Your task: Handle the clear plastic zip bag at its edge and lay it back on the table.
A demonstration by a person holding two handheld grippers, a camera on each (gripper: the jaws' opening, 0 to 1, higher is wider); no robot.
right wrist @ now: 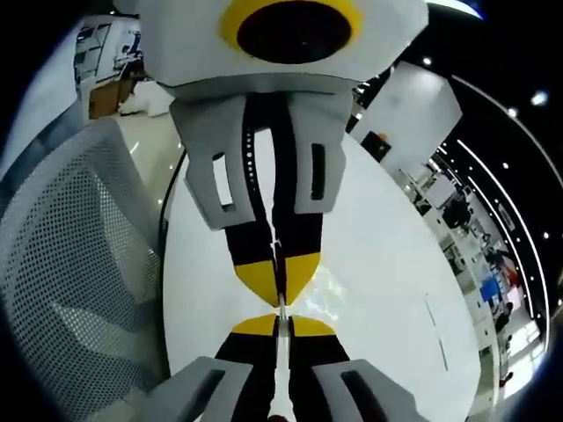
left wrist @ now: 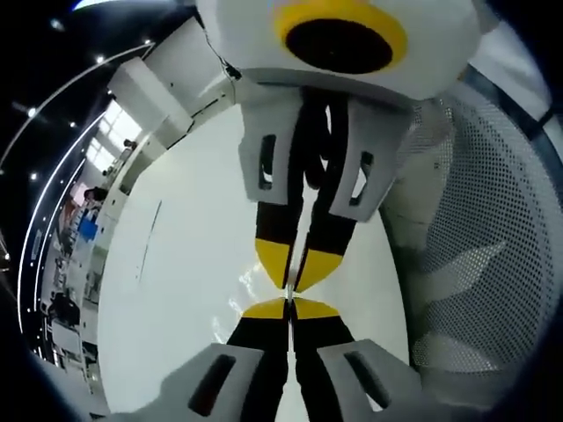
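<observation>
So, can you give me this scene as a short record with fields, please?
left gripper: shut on the bag edge
right gripper: shut on the same edge, tip to tip with the left
bag: clear, crinkled, seen nearly edge-on between the jaws
table: white, behind the bag
chair: white mesh, beside the table

Both cameras ride low over the white table (left wrist: 185, 290), each looking along its own closed jaws straight at the other gripper, nose to nose and very close. Left gripper view has the mesh chair (left wrist: 493, 255) at frame right; right gripper view has it at left. The 2 views share table and chair.
</observation>
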